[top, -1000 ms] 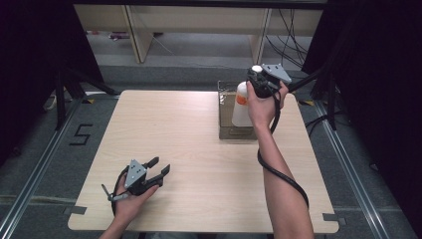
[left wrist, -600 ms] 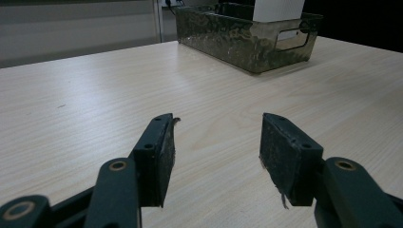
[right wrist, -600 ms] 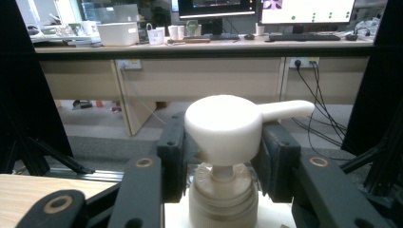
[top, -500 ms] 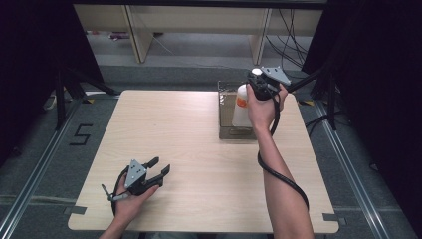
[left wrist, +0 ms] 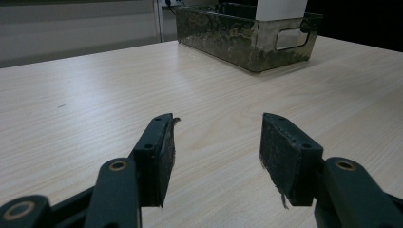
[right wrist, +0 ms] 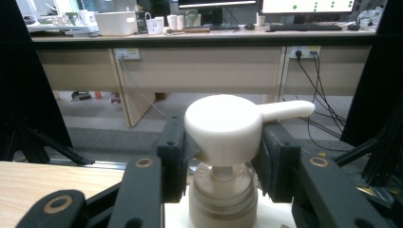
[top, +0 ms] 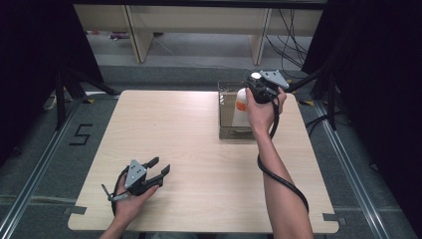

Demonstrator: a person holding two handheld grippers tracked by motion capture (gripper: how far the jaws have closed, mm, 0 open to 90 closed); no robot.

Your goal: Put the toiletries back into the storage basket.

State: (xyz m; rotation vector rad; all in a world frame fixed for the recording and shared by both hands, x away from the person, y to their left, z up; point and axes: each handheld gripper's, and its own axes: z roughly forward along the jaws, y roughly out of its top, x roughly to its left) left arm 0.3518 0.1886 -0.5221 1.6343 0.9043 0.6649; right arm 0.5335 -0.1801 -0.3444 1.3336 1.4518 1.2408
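A white pump bottle (top: 240, 110) with an orange label stands upright in a clear, grimy bin (top: 224, 130) at the table's far right. My right gripper (top: 255, 89) is at the top of the bottle. In the right gripper view its two jaws sit against both sides of the white pump head (right wrist: 223, 126), shut on it, with the spout pointing right. My left gripper (top: 160, 166) rests in a hand low on the table near the front left, open, with nothing between its pads (left wrist: 159, 159). In the left gripper view the bin (left wrist: 228, 33) stands far ahead.
The light wooden table (top: 174, 124) stretches bare between the two grippers. A black cable (top: 278, 174) trails along the right forearm. Beyond the table's far edge are desk legs and wires on a grey floor; black curtains stand at both sides.
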